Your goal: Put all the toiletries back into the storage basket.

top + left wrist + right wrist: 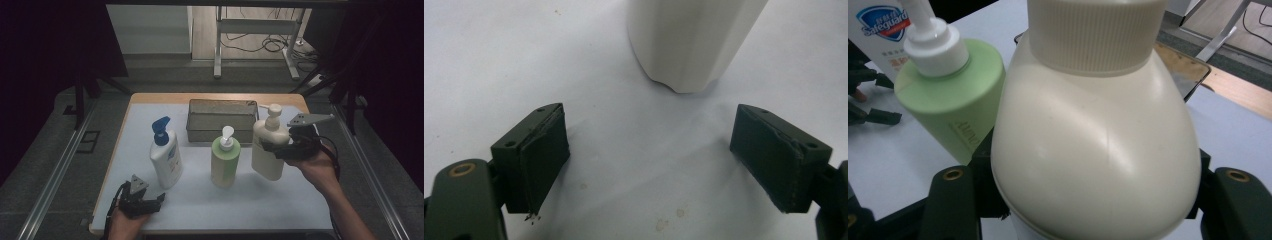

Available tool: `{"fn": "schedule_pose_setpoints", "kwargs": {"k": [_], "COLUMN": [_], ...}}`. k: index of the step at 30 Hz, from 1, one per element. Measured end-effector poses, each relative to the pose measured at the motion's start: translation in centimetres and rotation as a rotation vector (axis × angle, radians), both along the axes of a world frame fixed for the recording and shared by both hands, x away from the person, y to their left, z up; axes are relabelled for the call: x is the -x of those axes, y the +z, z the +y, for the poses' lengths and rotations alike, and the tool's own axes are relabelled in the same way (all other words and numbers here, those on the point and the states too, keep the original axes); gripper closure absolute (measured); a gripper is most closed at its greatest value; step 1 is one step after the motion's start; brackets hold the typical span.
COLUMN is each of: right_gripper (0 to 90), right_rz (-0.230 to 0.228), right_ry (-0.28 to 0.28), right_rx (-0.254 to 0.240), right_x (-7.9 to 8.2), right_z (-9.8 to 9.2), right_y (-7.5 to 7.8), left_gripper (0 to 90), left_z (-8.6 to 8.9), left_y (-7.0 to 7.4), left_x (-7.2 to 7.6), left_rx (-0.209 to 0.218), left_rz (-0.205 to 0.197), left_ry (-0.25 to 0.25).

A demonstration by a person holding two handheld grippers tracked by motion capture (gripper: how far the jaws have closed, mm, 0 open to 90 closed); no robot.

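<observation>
Cream pump bottle (268, 150): in the high view we see it at the table's (210, 200) right, beside the tray (222, 120), gripped mid-body by our right gripper (280, 147).
Left gripper view: our left gripper (649, 155) gapes empty before a white bottle (689, 40), its top cut off.
Right gripper view: jaws clamp the bottle's (1088, 150) broad shoulder; the pads are hidden.
Handling: we judge it stiff, smooth, heavy if full; hold low on the body.
Green bottle (948, 95): just beside.
</observation>
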State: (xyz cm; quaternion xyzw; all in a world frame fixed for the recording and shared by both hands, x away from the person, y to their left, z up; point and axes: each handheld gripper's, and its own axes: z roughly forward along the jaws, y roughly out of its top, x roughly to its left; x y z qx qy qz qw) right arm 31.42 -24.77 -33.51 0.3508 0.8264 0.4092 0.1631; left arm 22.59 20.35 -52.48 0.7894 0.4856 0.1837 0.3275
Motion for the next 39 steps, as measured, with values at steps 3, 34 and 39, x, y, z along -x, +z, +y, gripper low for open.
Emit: {"fn": "schedule_pose_setpoints", "kwargs": {"k": [3, 34, 39], "right_gripper": [36.0, 36.2, 36.2], "right_rz": [-0.01, -0.049, -0.049], "right_ry": [0.0, 0.005, 0.008], "right_rx": [0.008, 0.007, 0.001], "right_x": [-0.4, -6.3, -7.2], "right_z": [0.3, 4.3, 5.0], "right_y": [0.6, 3.4, 3.6], "left_gripper": [15.2, 14.9, 14.9], "left_z": [0.0, -0.1, 0.0], "left_y": [0.0, 0.0, 0.0], "left_x": [0.0, 0.0, 0.0], "left_rx": [0.0, 0.009, 0.007], "left_rz": [0.0, 0.001, 0.001], "left_ry": [0.0, 0.002, 0.002]}}
